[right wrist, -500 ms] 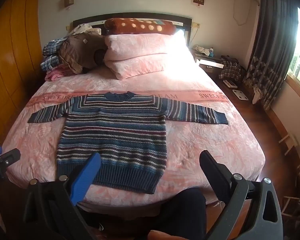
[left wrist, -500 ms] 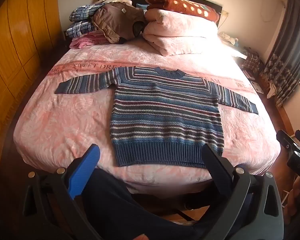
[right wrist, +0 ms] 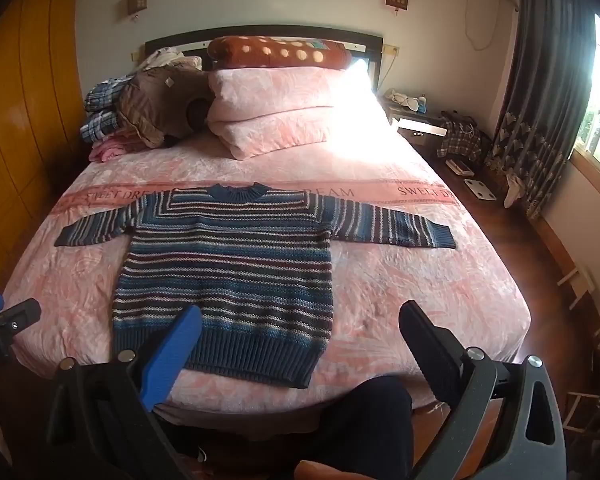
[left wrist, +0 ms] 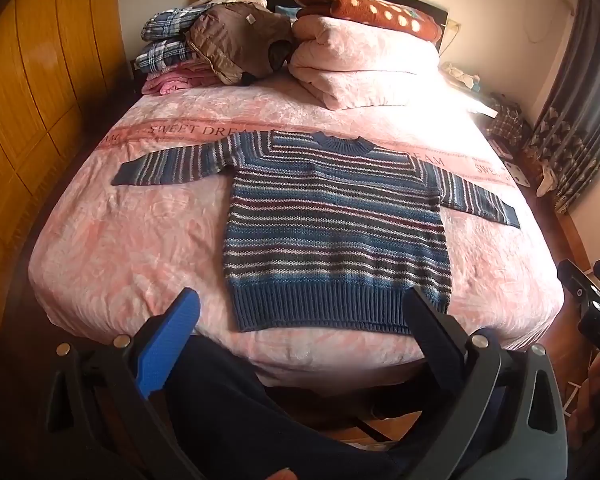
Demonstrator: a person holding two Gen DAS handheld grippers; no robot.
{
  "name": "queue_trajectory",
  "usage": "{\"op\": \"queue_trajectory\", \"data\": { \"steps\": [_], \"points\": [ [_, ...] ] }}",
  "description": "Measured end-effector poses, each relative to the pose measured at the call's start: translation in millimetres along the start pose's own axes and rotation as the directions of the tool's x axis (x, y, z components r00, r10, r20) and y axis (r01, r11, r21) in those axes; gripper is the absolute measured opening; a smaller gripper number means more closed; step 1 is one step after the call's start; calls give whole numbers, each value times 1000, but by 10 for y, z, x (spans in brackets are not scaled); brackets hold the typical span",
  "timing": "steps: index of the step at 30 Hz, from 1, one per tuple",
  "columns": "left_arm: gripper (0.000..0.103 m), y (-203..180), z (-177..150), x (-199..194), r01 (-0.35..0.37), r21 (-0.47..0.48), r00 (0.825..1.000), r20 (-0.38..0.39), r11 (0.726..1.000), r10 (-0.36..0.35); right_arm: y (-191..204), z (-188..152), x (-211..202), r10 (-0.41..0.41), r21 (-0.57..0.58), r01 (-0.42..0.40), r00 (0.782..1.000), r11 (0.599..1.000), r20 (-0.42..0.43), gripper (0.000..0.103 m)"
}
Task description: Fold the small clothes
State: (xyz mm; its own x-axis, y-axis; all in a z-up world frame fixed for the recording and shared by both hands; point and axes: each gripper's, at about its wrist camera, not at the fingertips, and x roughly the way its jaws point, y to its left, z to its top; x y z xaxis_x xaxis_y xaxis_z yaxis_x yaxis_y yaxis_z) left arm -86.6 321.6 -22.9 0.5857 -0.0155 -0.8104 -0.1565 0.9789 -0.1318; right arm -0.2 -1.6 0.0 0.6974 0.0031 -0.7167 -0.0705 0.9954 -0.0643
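A blue striped knit sweater (left wrist: 336,232) (right wrist: 228,276) lies flat and face up on the pink bed, both sleeves spread out sideways, ribbed hem toward me. My left gripper (left wrist: 300,304) hovers open just short of the hem, holding nothing. My right gripper (right wrist: 300,316) is open too, above the bed's near edge beside the sweater's right hem corner. In the left wrist view the right gripper's body (left wrist: 592,300) shows at the far right edge. The left gripper's body (right wrist: 4,320) shows at the left edge of the right wrist view.
Folded pink quilts (right wrist: 284,112), a dotted brown blanket (right wrist: 280,54) and a pile of clothes (right wrist: 140,116) fill the head of the bed. A wooden wardrobe (left wrist: 28,92) stands left. A nightstand (right wrist: 420,128), curtains (right wrist: 540,100) and floor clutter lie right. The person's dark-trousered legs (left wrist: 240,420) are below.
Both views have shifted slightly closer to the bed; the sweater has not moved and both grippers stay open.
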Motion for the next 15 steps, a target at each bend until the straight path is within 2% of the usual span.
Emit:
{"op": "queue_trajectory", "data": {
  "steps": [15],
  "points": [
    [100,26,37,-71,-31,-3,999,16,1000,31,46,-9,41,2,-6,-2,1000,1000,-1,99]
  ]
}}
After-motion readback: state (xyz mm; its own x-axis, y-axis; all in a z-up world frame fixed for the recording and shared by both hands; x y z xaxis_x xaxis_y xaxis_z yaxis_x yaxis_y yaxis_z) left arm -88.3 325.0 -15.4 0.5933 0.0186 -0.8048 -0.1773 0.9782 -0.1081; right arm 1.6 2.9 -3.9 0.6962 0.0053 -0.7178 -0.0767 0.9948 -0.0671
